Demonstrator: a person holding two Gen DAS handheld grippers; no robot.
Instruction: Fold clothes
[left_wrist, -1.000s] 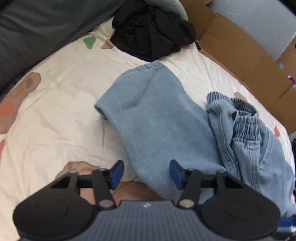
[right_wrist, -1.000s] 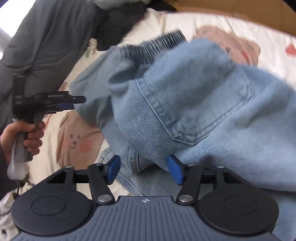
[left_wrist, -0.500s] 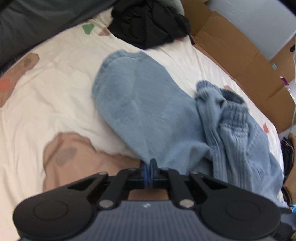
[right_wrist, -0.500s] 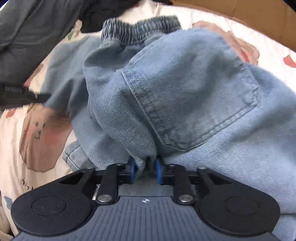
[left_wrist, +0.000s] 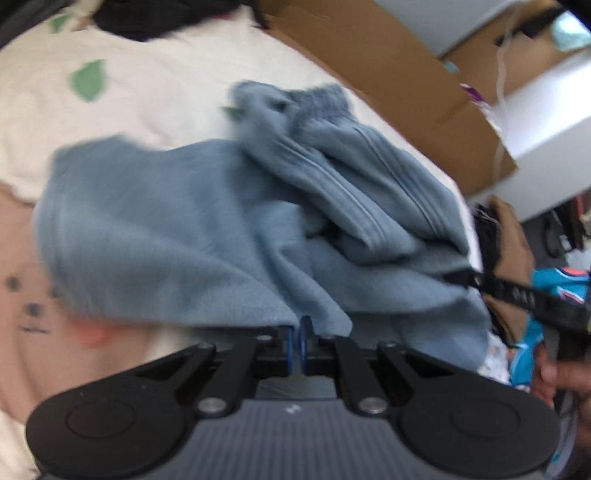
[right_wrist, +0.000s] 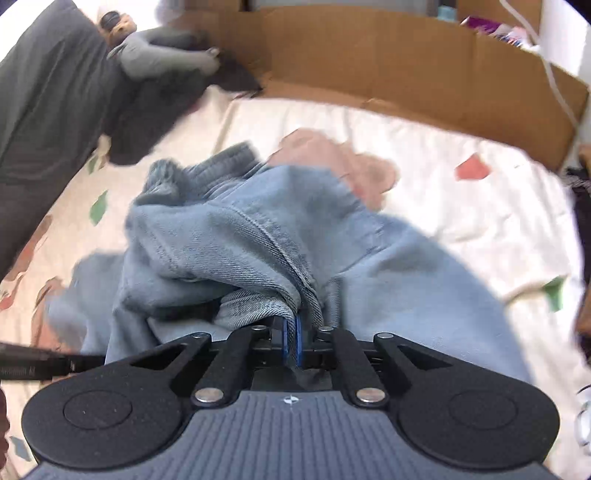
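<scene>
One bed sheet (right_wrist: 461, 206) fills most of both views: cream cloth printed with pink bear shapes and small green and red patches, a little rumpled. Brown cardboard (right_wrist: 406, 66) stands along its far edge, and a dark grey heap of cloth (right_wrist: 55, 103) lies at the far left in the right wrist view.

On the sheet lies a pair of light blue jeans (right_wrist: 258, 236), bunched and partly lifted. The denim is pale and washed, with a gathered elastic waistband (right_wrist: 221, 166) at the far end, darker stitched seams running down the middle, and a broad plain leg spreading to the left in the left wrist view (left_wrist: 155, 236), where the cloth is blurred.

The right gripper (right_wrist: 290, 343) has its blue pads pressed nearly together on a thick fold of denim at a seam, the fabric rising straight out from between them. The left gripper (left_wrist: 296, 343) likewise has its pads closed to a thin slit, pinching the near edge of the jeans leg. In the left wrist view the other gripper's black arm reaches in from the right, held by a hand (left_wrist: 554, 373).

A small mark sits on each gripper body; no readable writing shows on the jeans or the cardboard.
</scene>
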